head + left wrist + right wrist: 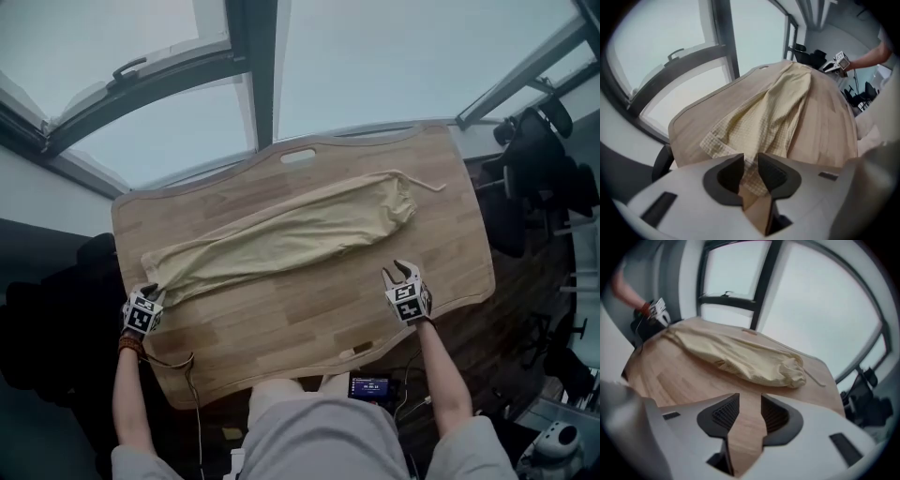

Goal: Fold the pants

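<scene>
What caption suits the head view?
Yellow pants lie stretched across a wooden table, left gripper at their hem end, right gripper over bare wood.

The pants (291, 234) lie across your table (309, 323), near-left to far-right. Your left gripper (148, 292) is at their left end, and your right gripper (400, 273) is apart, before their right end.
</scene>
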Available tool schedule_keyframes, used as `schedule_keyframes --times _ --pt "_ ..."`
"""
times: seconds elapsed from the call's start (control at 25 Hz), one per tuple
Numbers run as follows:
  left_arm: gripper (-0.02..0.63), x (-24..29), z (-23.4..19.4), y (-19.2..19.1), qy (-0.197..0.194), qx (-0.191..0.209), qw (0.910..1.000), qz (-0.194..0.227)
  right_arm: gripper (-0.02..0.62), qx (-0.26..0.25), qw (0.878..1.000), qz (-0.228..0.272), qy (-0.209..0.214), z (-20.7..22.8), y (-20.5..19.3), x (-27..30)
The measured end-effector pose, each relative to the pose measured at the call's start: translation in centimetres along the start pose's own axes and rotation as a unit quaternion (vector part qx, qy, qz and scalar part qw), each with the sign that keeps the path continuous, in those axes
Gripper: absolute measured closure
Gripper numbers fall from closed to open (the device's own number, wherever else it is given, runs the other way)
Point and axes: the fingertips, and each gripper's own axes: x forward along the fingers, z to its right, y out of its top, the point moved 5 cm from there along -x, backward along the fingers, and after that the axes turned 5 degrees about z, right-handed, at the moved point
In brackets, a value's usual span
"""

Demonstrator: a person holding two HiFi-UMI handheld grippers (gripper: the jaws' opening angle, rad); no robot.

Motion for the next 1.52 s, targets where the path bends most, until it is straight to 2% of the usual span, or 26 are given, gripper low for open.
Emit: schedule_keyframes --times 0.12,0.2,0.32,0.4,0.48,0.52,0.6,0.8,1.0,1.12,1.2,1.28,1.36,1.52 --pt "0.504 -2.3 2.3 -1.3 0.053 -0.074 0.9950 0.041 0.434 0.136 0.990 0.041 -0.018 5.4 0.0 2.2" --pt "0.500 -4.2 4.5 -0.9 0.100 -0.126 0.9831 0.087 0.417 0.196 0.978 0.065 -0.029 9.3 0.4 4.0" --pt "0.500 -6.3 9.0 1.4 0.160 -0.187 0.9557 0.162 0.408 0.286 0.953 0.093 -0.038 15.0 0.6 6.1" --pt "0.500 -6.9 12.2 3.8 0.189 -0.228 0.9312 0.212 0.410 0.345 0.932 0.105 -0.041 18.2 0.5 7.1" --pt "0.500 -6.9 15.3 6.6 0.205 -0.260 0.9093 0.252 0.410 0.390 0.914 0.109 -0.037 20.3 0.1 8.1" --pt "0.500 -6.6 16.7 8.0 0.207 -0.268 0.9027 0.266 0.410 0.410 0.905 0.107 -0.033 20.9 -0.3 8.7" --pt "0.502 -5.5 19.4 10.8 0.199 -0.273 0.8980 0.282 0.410 0.449 0.888 0.102 -0.021 21.6 -1.1 9.8" --pt "0.502 -3.0 24.1 16.5 0.169 -0.275 0.8980 0.299 0.410 0.528 0.844 0.088 0.017 21.9 -2.4 12.4" --pt "0.502 -2.3 26.9 20.4 0.153 -0.264 0.9001 0.311 0.438 0.563 0.819 0.092 0.051 21.2 -2.5 13.5" --pt "0.503 -2.3 27.7 21.5 0.150 -0.254 0.9034 0.312 0.501 0.578 0.806 0.109 0.069 21.2 -2.4 13.4" --pt "0.505 -2.4 27.9 21.7 0.151 -0.254 0.9029 0.313 0.524 0.581 0.800 0.127 0.079 21.4 -1.9 12.9" --pt "0.506 -2.4 27.8 21.7 0.152 -0.258 0.9005 0.315 0.531 0.570 0.803 0.147 0.091 21.5 -1.0 12.0" --pt "0.508 -2.6 27.7 21.7 0.152 -0.261 0.8991 0.317 0.534 0.538 0.821 0.165 0.097 21.6 0.3 10.9" --pt "0.509 -3.0 27.1 21.5 0.148 -0.263 0.8961 0.326 0.534 0.449 0.867 0.193 0.097 20.9 4.1 8.6"
